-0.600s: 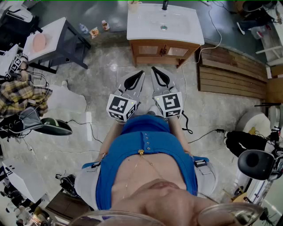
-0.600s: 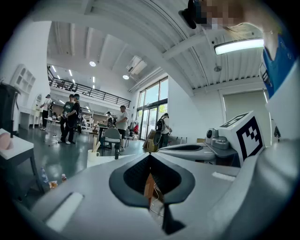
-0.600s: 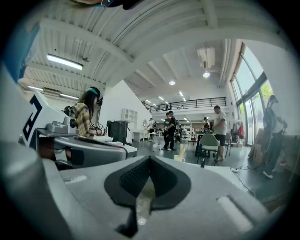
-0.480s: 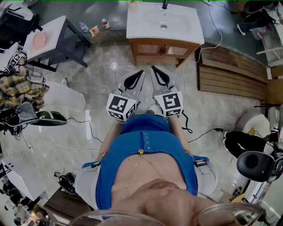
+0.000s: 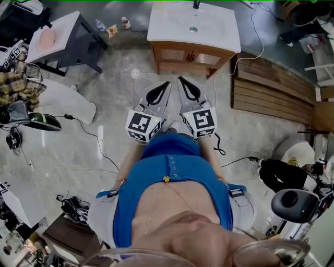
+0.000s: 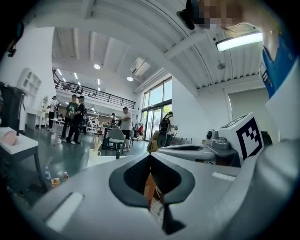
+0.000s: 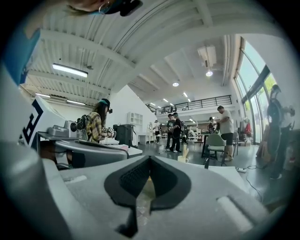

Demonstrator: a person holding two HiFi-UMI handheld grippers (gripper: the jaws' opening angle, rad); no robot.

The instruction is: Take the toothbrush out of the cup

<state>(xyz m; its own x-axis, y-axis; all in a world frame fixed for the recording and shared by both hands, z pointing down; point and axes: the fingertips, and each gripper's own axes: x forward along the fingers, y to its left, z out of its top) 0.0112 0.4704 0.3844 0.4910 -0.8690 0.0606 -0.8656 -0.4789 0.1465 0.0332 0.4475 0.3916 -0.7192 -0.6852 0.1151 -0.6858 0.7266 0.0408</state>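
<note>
Holding both tools close in front of my torso, side by side over the tiled floor (image 5: 99, 146), tips pointing forward. The left tool (image 6: 150, 155) is closed, tips meeting, nothing between the pads. The right tool (image 7: 150, 158) is closed too and empty. In the head view the left tool (image 5: 167, 84) and right tool (image 5: 180, 80) sit just beside each other, with their marker cubes (image 5: 142, 126) nearest my body.

Further out is the wooden cabinet (image 5: 190, 55) with a white sink counter (image 5: 214, 32) on top and a faucet (image 5: 196, 4) at its far edge. The cup (image 7: 182, 159) stands on that counter, well apart from both tools, with the toothbrush (image 7: 185, 151) upright inside it. The left gripper view shows the same cup (image 6: 94, 156) at the counter's left end. People stand far behind in the hall.
</note>
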